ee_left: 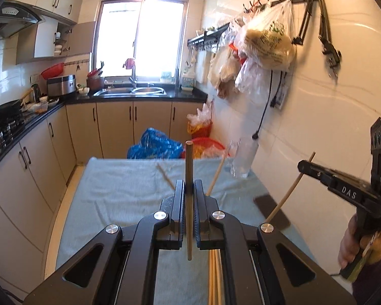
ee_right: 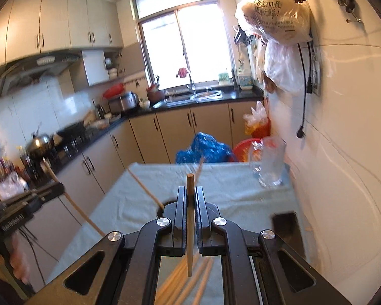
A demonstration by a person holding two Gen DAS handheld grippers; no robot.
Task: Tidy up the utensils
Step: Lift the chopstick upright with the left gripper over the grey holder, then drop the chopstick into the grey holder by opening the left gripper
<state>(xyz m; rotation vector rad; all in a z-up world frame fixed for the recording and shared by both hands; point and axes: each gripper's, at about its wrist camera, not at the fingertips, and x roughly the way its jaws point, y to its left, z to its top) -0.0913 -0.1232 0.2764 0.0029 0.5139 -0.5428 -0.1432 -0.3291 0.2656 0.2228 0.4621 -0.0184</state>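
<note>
Surface [ee_left: 119,190]: cloth-covered, loose chopsticks [ee_left: 214,274] lying below tools. Glass pitcher [ee_right: 270,162] at far right corner, near wall; probable holder. Left tool [ee_left: 189,190]: clamped on one chopstick [ee_left: 189,203], upright. Right tool [ee_right: 190,195]: clamped on second chopstick [ee_right: 190,223], upright. Risk: your grip sits mid-shaft on smooth wood; stick may pivot or slip. Risk: two long sticks may collide, or tip pitcher.

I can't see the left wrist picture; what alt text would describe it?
The left hand-held gripper is shut on one upright wooden chopstick above a table with a pale blue cloth in a home kitchen. At the right edge, the right hand-held gripper grips another chopstick; more chopsticks lie on the cloth.
</note>
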